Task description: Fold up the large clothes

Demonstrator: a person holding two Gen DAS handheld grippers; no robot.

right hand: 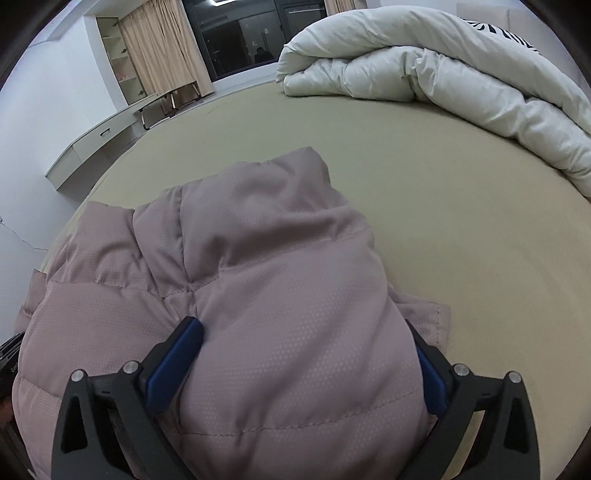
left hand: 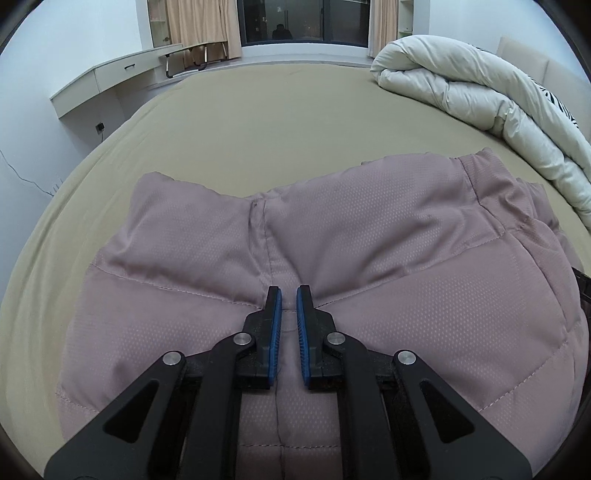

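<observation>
A dusty-pink quilted puffer jacket lies on the beige bed. My left gripper hovers over its middle seam, jaws nearly together with a narrow gap and nothing clearly between the blue pads. In the right wrist view the same jacket bulges up between the fingers of my right gripper. Its jaws stand wide apart around a thick padded fold, the blue pads pressing the fabric on both sides. The right fingertip is hidden by the jacket.
A rolled white duvet lies along the bed's right side, also in the right wrist view. A white desk stands against the left wall. Curtains and a dark window are at the back.
</observation>
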